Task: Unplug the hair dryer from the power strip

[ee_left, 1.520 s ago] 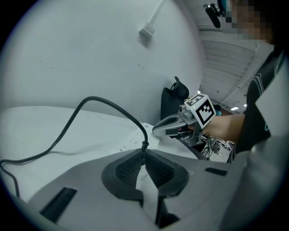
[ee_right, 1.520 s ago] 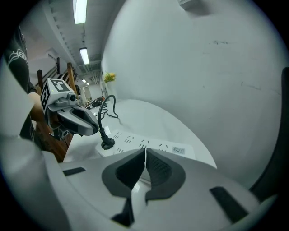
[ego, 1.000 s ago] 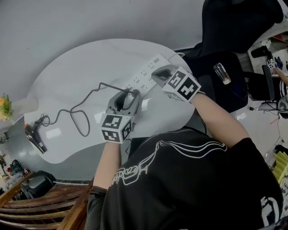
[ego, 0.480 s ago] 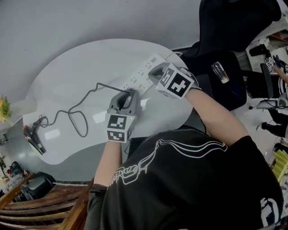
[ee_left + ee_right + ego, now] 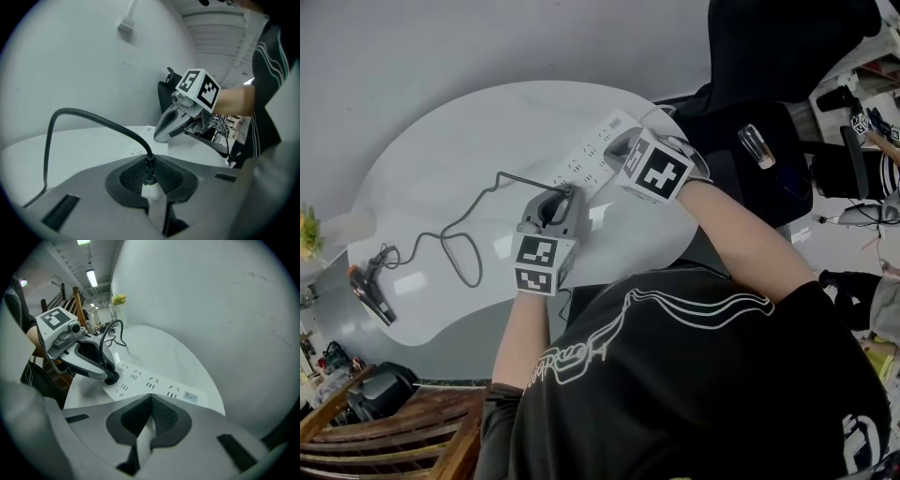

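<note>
Closing just now on the plug at the power strip, left tool grips it; right tool clenched, empty.

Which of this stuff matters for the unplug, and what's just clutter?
Job:
- plug
- cord
- hair dryer
- power strip
- left gripper, jaws just closed further onto the plug
- right gripper, shut, at the strip's end

Lying about:
- yellow flowers
- wooden chair
- black chair
</note>
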The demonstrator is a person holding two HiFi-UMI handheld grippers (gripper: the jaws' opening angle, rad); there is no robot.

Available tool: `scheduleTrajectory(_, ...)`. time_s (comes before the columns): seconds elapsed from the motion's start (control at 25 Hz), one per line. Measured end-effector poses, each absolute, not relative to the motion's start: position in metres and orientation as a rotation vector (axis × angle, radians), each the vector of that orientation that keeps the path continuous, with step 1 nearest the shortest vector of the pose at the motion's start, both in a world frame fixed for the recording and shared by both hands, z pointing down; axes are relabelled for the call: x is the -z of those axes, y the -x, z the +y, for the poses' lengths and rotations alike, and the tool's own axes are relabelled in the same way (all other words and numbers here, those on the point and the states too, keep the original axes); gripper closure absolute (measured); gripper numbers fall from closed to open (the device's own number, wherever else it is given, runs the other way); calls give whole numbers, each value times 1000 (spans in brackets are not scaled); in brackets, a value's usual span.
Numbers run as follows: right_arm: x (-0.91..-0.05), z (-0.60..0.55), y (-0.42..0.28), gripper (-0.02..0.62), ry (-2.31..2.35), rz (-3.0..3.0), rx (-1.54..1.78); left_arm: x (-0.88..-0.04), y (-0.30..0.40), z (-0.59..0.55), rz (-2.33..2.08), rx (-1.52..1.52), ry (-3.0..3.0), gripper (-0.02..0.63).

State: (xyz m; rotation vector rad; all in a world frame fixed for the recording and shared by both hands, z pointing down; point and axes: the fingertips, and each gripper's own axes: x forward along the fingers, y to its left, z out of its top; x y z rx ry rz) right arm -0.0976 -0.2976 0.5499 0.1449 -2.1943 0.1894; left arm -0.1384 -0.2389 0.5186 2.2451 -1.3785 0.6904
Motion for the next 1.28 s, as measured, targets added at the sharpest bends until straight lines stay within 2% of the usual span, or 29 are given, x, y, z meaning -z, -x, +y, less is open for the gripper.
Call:
scheduleTrajectory(0.28,-551,-295,98,600,-121,-2132,-115,-519,133,-234,-1359,-847,-2301,561)
scheduleTrajectory(0.52,-551,-297,99,600,-128,-2133,-93,-518,142,-239,-1325,-605,-2192,558)
scheduleTrajectory(0.88,-551,-295,99,600,-103,-2070,-35,-518,134,-234,-1286,-971,-2386,560)
scheduleTrajectory(1.0,-552,-294,99,600,-96,-2054,-21,-518,136,-234,-1272,-908,-2354,560)
scheduleTrajectory(1.16,-551,-295,100,600,-99,-2059,-34,-518,143,-238,-1254,-678,-2217,559)
scheduleTrajectory(1.28,-551,-296,100,600,-101,-2066,-46,-517,142,-238,-1262,-762,-2235,560)
